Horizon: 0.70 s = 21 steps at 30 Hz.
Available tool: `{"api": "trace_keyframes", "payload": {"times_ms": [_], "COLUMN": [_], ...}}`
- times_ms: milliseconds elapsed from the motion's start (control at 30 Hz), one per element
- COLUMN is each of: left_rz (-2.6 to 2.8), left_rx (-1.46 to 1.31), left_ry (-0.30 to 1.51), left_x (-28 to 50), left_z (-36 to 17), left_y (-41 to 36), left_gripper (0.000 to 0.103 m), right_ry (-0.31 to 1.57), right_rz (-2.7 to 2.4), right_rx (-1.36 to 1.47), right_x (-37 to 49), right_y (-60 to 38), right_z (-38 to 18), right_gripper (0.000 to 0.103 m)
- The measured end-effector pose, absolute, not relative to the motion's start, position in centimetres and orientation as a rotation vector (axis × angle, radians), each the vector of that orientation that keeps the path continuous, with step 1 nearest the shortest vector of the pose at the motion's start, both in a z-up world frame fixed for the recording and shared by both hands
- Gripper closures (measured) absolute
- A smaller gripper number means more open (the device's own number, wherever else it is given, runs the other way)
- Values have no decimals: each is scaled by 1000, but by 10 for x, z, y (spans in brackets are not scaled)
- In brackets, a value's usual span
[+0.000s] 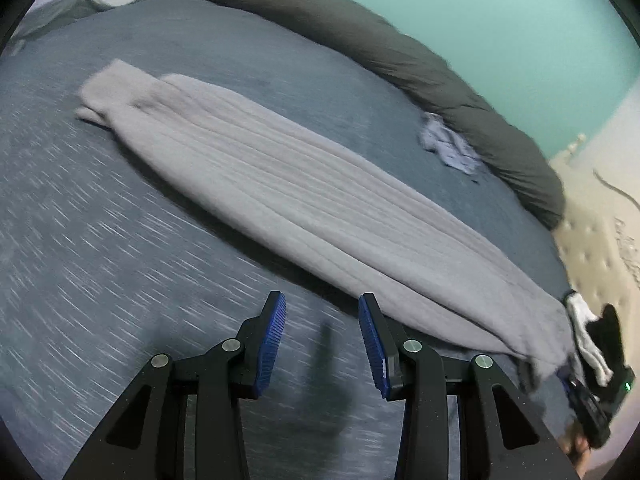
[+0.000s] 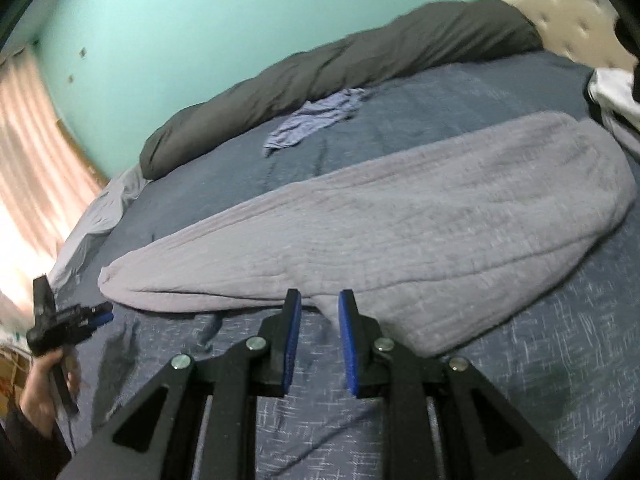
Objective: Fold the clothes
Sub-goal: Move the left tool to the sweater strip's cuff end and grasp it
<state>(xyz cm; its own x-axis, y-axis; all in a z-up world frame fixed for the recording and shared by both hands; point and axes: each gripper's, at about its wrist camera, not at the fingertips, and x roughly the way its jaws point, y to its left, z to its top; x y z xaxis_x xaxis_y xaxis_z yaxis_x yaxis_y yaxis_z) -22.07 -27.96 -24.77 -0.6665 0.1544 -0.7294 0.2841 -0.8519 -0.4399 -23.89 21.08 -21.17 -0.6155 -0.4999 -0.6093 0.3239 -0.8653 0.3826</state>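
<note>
A long grey ribbed knit garment [image 1: 304, 196], folded lengthwise into a narrow strip, is lying flat on a bed covered with a blue-grey flecked bedspread [image 1: 104, 240]. In the left wrist view the garment is stretching from about ten o'clock down to four o'clock, and the left tongs [image 1: 322, 340] are hovering over bare bedspread at six o'clock, just beside the garment's near edge; their blue pads are standing moderately apart with nothing between them. At four o'clock of that view the right tongs [image 1: 570, 384] are showing, blurred, at the garment's end, near a black and white piece of clothing [image 1: 592, 336]. In the right wrist view the garment is spreading from eight o'clock to two o'clock, and the right tongs [image 2: 320, 340] are sitting at six o'clock with their pads narrowly apart; a pinched ridge of the grey fabric is reaching toward the gap, yet the pads are not pressing on it. At eight o'clock a hand [image 2: 44, 392] is holding the left tongs [image 2: 102, 312] above the bed's edge. A dark grey rolled duvet [image 2: 320, 72] is lying along the far side of the bed against a turquoise wall [image 2: 200, 20], with a small crumpled pale blue cloth [image 2: 316, 120] just in front of it.
</note>
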Motion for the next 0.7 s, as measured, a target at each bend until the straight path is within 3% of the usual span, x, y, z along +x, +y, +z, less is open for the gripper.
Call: {"api": "trace_keyframes", "payload": {"times_ms": [167,233,700], "left_rz": [-2586,-2551,-2399], "left_rx": [1230,1236,1161], "left_ry": [787,766,944], "left_x": [-234,-240,-271], "left_z": [-243,-243,-268], "left_y": [-325,-341,-438], "left_gripper": [58,45,43], "right_ry": [-406,-417,-402], "right_rz": [-2395,-2388,-2375], "right_rx": [1051,1055,1074], "right_x": [-242,-243,-245], "right_y": [209,208,204], "right_z": [-222,-224,-233], "right_gripper": [84,84,84]}}
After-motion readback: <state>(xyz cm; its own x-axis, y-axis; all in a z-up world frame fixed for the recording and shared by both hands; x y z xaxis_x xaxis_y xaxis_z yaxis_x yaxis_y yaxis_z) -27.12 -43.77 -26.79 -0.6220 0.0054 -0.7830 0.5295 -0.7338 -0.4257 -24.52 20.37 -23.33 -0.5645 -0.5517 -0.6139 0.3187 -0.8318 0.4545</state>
